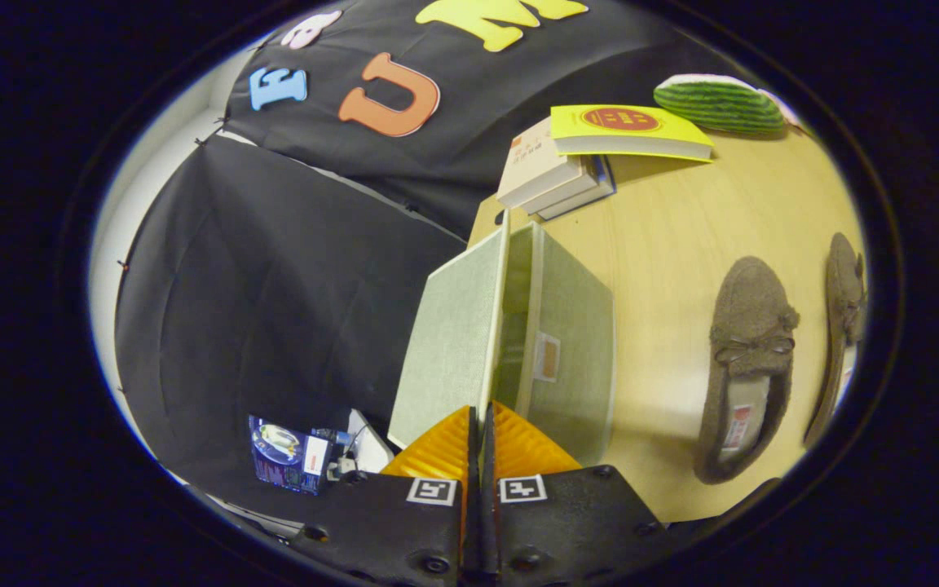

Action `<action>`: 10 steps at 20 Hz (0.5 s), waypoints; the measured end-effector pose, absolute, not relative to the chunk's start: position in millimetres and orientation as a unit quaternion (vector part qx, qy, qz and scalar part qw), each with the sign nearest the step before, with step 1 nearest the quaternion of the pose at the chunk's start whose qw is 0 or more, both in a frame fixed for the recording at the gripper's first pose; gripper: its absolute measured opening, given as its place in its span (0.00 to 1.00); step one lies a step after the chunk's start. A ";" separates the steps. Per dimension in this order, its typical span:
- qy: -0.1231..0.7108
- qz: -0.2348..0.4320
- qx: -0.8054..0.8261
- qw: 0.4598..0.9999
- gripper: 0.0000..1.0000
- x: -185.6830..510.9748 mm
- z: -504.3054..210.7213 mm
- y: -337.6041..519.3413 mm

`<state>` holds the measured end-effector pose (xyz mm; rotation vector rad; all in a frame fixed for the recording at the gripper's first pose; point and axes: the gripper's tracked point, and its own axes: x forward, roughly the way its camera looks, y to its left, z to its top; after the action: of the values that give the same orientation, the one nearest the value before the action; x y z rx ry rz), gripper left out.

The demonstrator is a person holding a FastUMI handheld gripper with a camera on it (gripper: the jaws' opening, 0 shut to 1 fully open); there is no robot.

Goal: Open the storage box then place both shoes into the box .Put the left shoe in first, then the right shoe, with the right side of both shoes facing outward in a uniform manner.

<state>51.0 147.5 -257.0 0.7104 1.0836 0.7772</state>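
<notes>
Farthest left, beyond the table's edge and down by the black cloth, sits a small dark printed carton (pixel 280 455) with some pale clutter beside it. Next comes the storage box (pixel 563 326), a pale grey-green fabric box standing on the wooden table (pixel 665 244) at its left edge. Its lid (pixel 453 342) is swung up and away to the left, standing nearly on edge, so a narrow wedge of the interior shows between lid and box body. The lid's free edge runs straight away from the gripper (pixel 480 444), and the near end of that edge sits right at the fingertips. The two fingers are drawn together with only a thin slit between them, and the lid's edge seems to enter that slit, though whether both fingers actually press on it cannot be told. Beyond the box, at the far side of the table, a stack of books (pixel 555 175) lies with a yellow book (pixel 628 130) on top, and past it a green striped watermelon-like object (pixel 718 104). To the right of the box, well apart from it and from the fingers, lie two brown fuzzy shoes: the nearer shoe (pixel 747 367) and the farther shoe (pixel 840 326), side by side, long axes roughly parallel to the lid's edge, toes pointing away from the gripper and heel openings toward it.
</notes>
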 end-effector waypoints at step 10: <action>0.414 0.431 0.304 0.742 0.06 33.8 -130.2 245.3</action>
<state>33.8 245.3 -130.2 0.6663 0.9086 0.9447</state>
